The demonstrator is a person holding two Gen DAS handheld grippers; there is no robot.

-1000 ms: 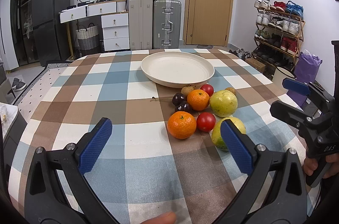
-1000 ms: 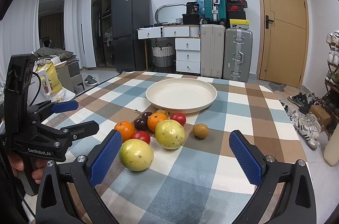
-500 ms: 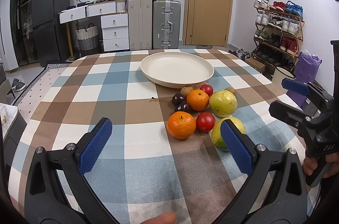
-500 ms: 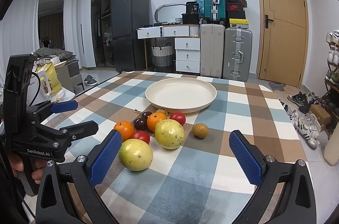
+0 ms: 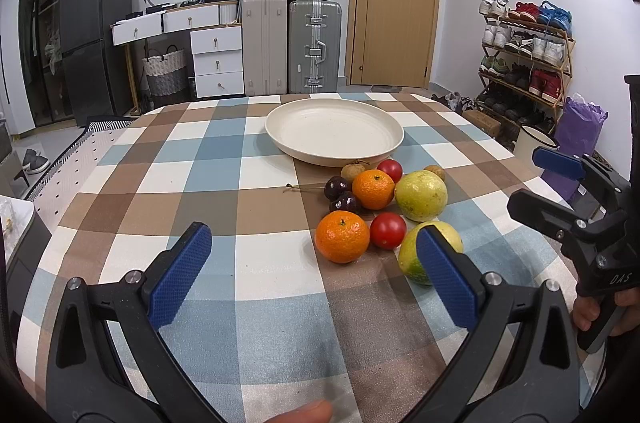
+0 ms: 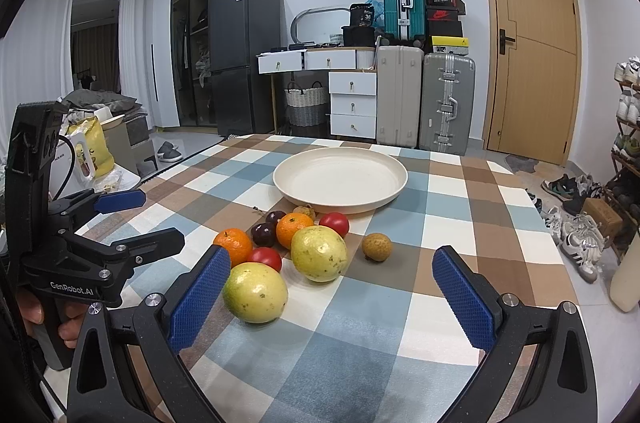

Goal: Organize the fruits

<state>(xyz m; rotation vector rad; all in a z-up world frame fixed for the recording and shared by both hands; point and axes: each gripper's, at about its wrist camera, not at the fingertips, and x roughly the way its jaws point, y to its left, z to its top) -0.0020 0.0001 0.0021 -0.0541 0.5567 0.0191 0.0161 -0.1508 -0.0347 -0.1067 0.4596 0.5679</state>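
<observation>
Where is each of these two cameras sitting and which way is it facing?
Left wrist: on the left gripper, facing across the checked table toward the plate and door; the right gripper and its hand show at right.
Right wrist: on the right gripper, facing the same plate from the other side; the left gripper shows at left.
Shared: plate, fruit pile, suitcases, door, and the near yellow-green fruit.

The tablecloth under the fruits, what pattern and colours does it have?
The tablecloth is checked in blue, brown and white squares. The right wrist view shows it best.
</observation>
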